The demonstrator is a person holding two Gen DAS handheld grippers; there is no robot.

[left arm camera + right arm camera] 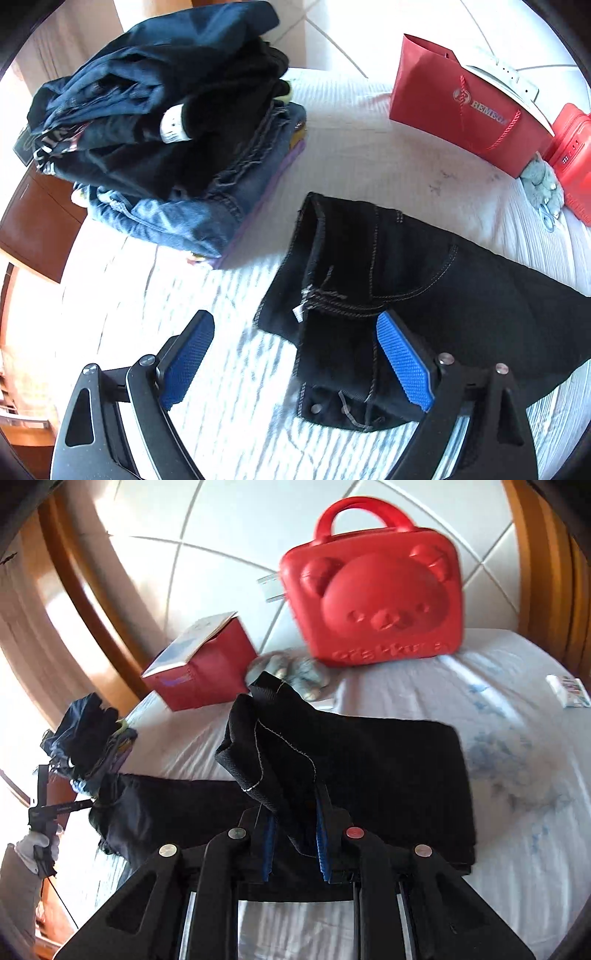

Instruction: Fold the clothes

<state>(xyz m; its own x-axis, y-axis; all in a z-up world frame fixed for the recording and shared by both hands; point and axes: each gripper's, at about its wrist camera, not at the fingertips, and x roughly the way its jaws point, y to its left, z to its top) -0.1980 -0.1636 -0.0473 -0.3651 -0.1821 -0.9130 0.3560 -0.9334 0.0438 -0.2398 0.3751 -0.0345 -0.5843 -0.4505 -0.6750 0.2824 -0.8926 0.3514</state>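
Note:
Black jeans (424, 280) lie across the white bed (362, 155), with the waistband end and its rivets nearest my left gripper (295, 319). That gripper hovers over this end, open, with its blue pads (404, 365) wide apart and pressing on nothing. In the right wrist view my right gripper (295, 823) is shut on a fold of the black jeans (388, 768). The pinched cloth stands up above the rest of the garment. My left gripper (55, 808) shows at the far left there, held by a gloved hand (37, 845).
A pile of folded clothes (166, 129) sits at the bed's far left corner. A red paper bag (461, 107), a grey plush toy (543, 181) and a red bear-face case (373, 590) stand along the far edge. A wooden nightstand (33, 221) is beside the bed.

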